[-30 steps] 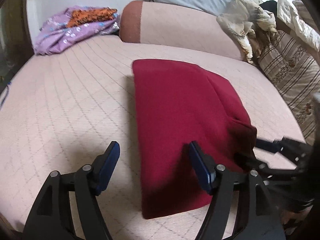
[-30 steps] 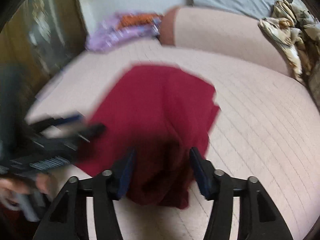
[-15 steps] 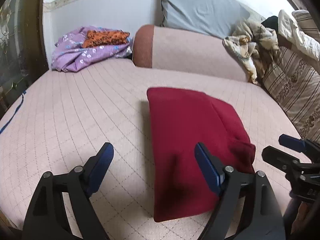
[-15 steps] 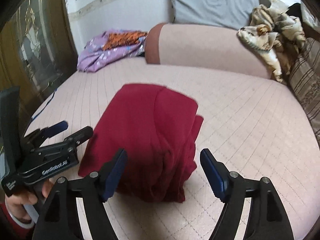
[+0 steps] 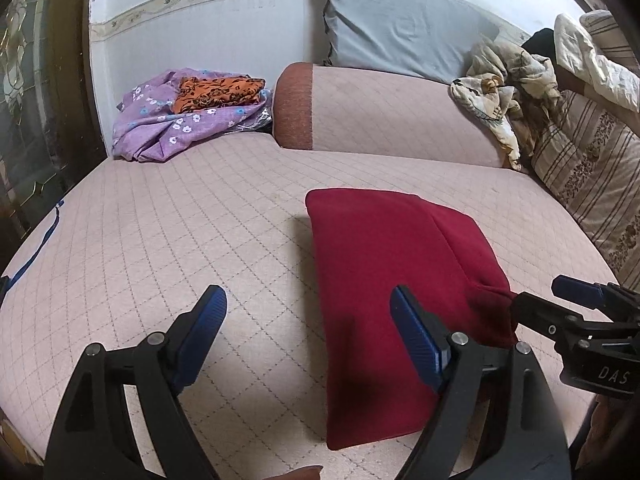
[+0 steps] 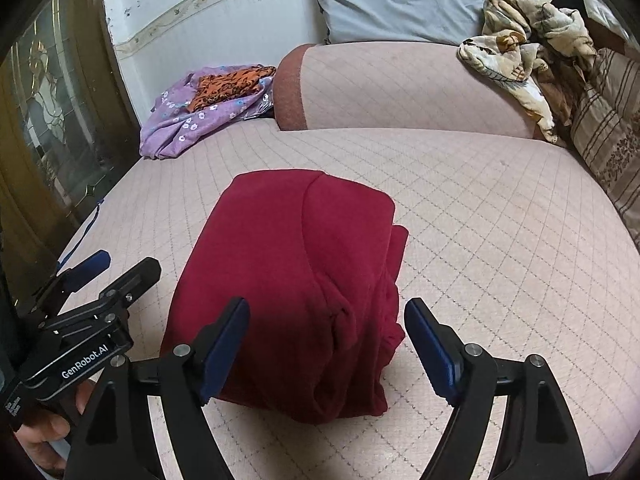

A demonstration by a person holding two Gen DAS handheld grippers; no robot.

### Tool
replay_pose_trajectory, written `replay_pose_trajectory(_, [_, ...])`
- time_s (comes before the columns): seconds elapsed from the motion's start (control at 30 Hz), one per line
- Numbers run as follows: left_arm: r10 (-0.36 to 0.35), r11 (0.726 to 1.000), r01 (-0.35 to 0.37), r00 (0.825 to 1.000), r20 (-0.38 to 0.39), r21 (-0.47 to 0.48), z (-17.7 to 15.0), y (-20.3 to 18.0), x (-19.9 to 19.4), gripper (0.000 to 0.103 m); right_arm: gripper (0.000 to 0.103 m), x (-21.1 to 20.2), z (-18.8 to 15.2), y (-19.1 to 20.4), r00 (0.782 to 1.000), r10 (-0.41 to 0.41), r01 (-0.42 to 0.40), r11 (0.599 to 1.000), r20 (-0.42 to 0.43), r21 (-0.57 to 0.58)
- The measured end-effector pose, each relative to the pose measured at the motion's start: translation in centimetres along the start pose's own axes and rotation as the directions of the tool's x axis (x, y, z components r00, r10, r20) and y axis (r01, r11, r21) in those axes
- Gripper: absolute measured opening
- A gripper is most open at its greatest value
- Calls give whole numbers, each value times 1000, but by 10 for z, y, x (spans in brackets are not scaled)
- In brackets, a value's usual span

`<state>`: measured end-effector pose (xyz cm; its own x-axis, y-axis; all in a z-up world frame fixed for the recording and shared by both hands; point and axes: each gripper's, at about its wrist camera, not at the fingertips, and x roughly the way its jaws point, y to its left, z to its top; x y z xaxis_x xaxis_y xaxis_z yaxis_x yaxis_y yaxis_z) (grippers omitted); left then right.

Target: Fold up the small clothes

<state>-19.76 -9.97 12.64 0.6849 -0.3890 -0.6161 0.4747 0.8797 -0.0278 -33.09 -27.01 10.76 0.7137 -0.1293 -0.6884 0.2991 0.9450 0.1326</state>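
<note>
We see a dark red garment [image 5: 392,280] lying folded into a compact rectangle on a pale quilted bed [image 5: 160,216], roughly in the middle of the surface. In the right wrist view the same garment [image 6: 288,280] shows a smooth top layer, with looser bunched folds along its right and near edges. We hold the left tool [image 5: 308,332] above the bed with its jaws spread wide; they have just been opening and nothing is between them. Its left finger hangs over bare quilting and its right finger hangs over the left part of the garment, and we cannot tell whether that finger touches the cloth. We hold the right tool [image 6: 326,346] over the near end of the garment, jaws also spread wide after just opening further; the cloth lies below the gap and the pads do not press on it. Each tool appears in the other camera: the right tool at the right edge of the left wrist view, just beside the garment's right corner, and the left tool [image 6: 104,276] at the left edge of the right wrist view, with a hand [image 6: 44,428] gripping its handle. At the far end of the bed we see a pink bolster [image 5: 384,116], a grey pillow [image 5: 400,36] behind it, and a purple flowered cloth [image 5: 180,124] with an orange patterned cloth [image 5: 218,92] lying on top of it. A crumpled cream cloth [image 5: 500,96] and a striped cushion [image 5: 592,176] lie at the right.
</note>
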Motion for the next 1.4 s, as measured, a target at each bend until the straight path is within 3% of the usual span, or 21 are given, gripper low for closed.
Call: replay_pose_trajectory(1.4, [34,999,-33,999,-20,28,-3,-2,11,84,83,22,-1,2,998,15,-15,1000,-54,-3])
